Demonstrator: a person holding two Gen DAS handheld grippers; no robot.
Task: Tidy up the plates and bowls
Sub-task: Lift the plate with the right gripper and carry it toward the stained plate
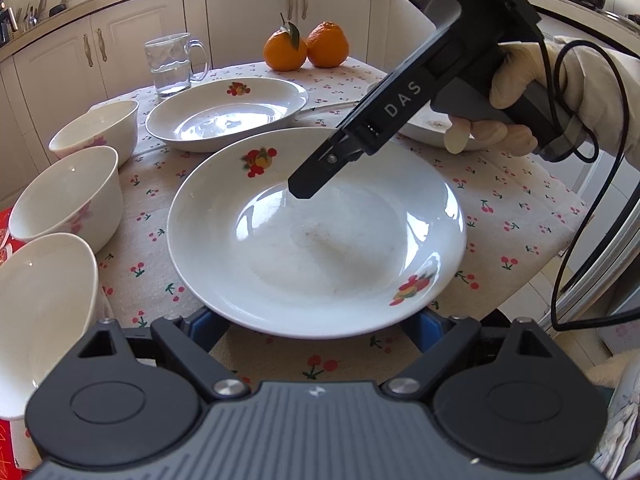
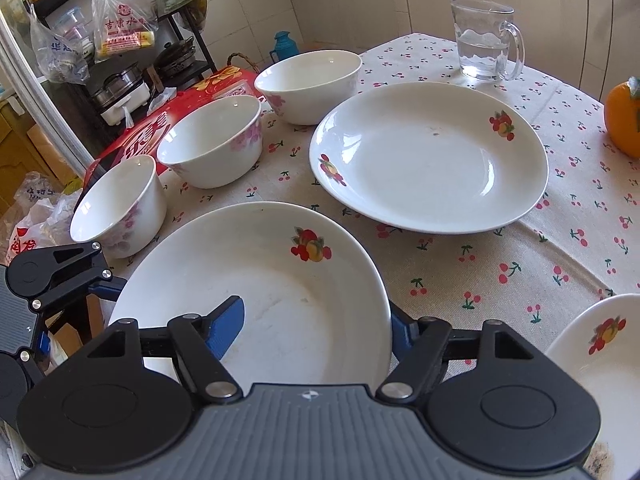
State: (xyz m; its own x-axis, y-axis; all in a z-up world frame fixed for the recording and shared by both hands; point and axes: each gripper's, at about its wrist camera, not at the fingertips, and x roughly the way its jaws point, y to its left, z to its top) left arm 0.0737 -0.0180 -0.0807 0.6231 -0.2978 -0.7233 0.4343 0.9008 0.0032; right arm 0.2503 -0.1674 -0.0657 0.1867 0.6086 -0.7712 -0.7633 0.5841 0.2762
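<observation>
A white plate with fruit prints (image 1: 320, 240) is in front of both cameras, above the cherry-print cloth. My right gripper (image 2: 314, 324) is shut on its rim: one blue pad (image 2: 228, 320) lies inside the plate and the other sits outside the edge. In the left wrist view, the right gripper (image 1: 304, 188) reaches down from the upper right. My left gripper (image 1: 316, 330) stands wide open, its fingers under the plate's near edge and their tips hidden. A second plate (image 2: 430, 156) lies beyond, and a third plate (image 2: 600, 360) sits at the right. Three bowls (image 2: 308, 84) (image 2: 212, 140) (image 2: 120, 208) line the left side.
A glass mug of water (image 2: 484, 40) stands at the far side of the table, with two oranges (image 1: 304, 46) near it. A red box (image 2: 200, 100) lies beside the bowls past the table's left edge. A black cable (image 1: 560, 200) hangs from the right hand.
</observation>
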